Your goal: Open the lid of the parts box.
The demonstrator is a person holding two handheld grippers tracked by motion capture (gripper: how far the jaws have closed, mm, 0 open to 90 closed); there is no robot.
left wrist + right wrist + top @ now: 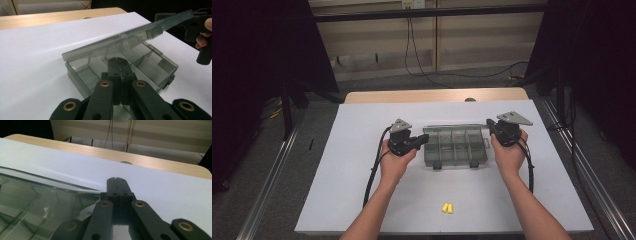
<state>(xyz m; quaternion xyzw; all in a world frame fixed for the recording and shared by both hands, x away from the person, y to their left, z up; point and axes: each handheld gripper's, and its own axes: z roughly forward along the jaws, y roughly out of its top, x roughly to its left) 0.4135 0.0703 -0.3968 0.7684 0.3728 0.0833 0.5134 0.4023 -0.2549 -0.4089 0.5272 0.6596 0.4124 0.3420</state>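
Lid edge [140, 31]: blurred in the left gripper view, so where its raised rim ends against the far gripper [200, 25] cannot be told.
Far gripper: cut off by the right edge – only part of its black body and some fingertips show.
Box [30, 205]: cut by the left and bottom edges in the right gripper view; its compartments show only as hazy lines through the tinted lid.
Right gripper [117, 181]: whether the closed tips touch the lid corner cannot be told – the gripper's own linkage covers that spot.
Yellow pieces [447, 207]: too small in the high view to say what they are.
Box front clasps [454, 165]: dark specks, shape unclear.
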